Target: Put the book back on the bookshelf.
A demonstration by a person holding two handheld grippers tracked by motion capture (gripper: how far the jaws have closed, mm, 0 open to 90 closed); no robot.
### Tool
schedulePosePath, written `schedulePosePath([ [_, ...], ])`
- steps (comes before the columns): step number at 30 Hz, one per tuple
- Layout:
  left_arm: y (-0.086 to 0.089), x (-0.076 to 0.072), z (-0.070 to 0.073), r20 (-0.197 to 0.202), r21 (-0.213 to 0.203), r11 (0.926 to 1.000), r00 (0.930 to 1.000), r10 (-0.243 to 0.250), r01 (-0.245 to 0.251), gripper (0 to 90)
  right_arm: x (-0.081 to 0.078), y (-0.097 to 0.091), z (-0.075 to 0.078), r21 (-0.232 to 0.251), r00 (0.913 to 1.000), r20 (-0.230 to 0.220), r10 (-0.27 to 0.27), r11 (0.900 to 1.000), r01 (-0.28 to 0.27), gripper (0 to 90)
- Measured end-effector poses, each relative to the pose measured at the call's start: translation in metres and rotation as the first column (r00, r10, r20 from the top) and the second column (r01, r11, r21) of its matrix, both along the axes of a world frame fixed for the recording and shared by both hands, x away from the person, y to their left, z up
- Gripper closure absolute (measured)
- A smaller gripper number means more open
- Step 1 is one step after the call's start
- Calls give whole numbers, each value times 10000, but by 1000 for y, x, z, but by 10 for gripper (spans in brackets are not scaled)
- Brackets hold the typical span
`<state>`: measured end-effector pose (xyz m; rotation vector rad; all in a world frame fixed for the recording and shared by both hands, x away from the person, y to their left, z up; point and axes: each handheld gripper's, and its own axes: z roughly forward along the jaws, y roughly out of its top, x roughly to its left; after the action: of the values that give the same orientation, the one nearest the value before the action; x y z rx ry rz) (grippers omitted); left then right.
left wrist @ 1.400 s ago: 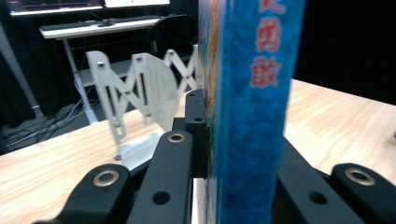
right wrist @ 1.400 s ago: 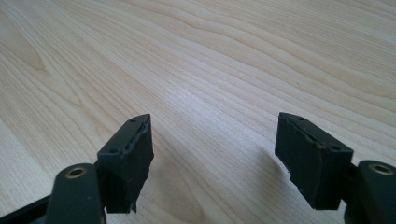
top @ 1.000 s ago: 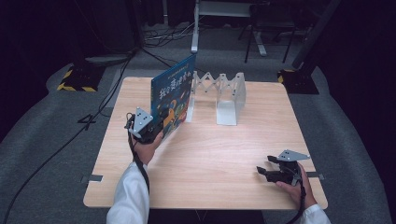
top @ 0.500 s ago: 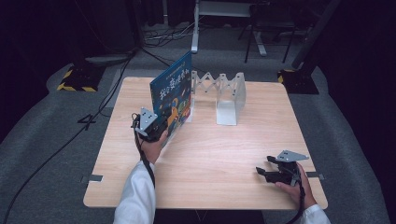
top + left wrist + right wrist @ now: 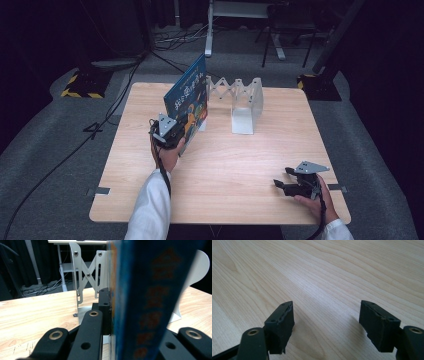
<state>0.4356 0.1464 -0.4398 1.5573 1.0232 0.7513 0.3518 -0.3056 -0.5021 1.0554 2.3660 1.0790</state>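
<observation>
Right gripper (image 5: 286, 184) idle low over the near counter (image 5: 240, 165), fingers (image 5: 280, 325) spread, holding nothing. Left gripper (image 5: 172, 131) clamped on the blue book (image 5: 187, 102), upright, just short of the white expanding rack (image 5: 240, 100). Looks like the shelving step; next: line the book's bottom edge up with a slot, then release.

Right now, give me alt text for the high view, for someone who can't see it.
The left gripper is shut on a blue picture book, holding it upright beside a white expandable book rack on a wooden table. The right gripper rests open near the table's right front edge.
</observation>
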Motion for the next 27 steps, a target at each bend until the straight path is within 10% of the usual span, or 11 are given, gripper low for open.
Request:
schedulePosePath([
  [27,-11,35,7,-434,38,9949,9940,1005,-1004,772,0,2,-1,-140,9999,-70,112,9998,-113,291],
])
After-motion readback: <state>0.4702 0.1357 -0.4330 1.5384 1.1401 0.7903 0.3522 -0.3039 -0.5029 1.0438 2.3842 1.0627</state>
